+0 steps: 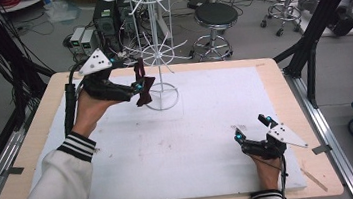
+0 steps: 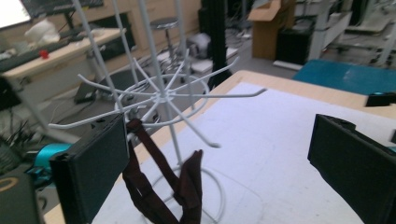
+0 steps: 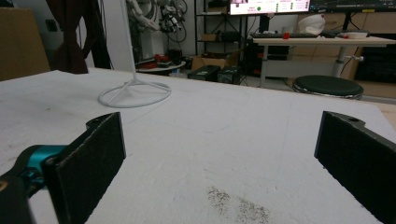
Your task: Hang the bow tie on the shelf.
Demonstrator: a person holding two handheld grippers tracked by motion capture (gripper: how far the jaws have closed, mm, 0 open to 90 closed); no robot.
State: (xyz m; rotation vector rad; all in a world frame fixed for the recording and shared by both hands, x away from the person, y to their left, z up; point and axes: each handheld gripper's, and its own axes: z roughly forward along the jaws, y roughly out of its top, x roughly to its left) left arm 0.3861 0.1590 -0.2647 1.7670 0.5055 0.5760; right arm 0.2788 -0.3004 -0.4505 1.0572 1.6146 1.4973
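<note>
The left tongs stood wide apart beside the white wire rack, and the dark red bow tie hung from a rack hook just by their left jaw, not pinched. Well to the right, the right tongs rested low on the white mat, jaws wide and holding nothing.

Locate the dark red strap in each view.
High view: dark red strap hangs left of the white wire rack, by the left gripper.
Left gripper view: bottom centre-left, on a rack arm.
Right gripper view: top left.
Shared landmark: rack's ring base.
</note>
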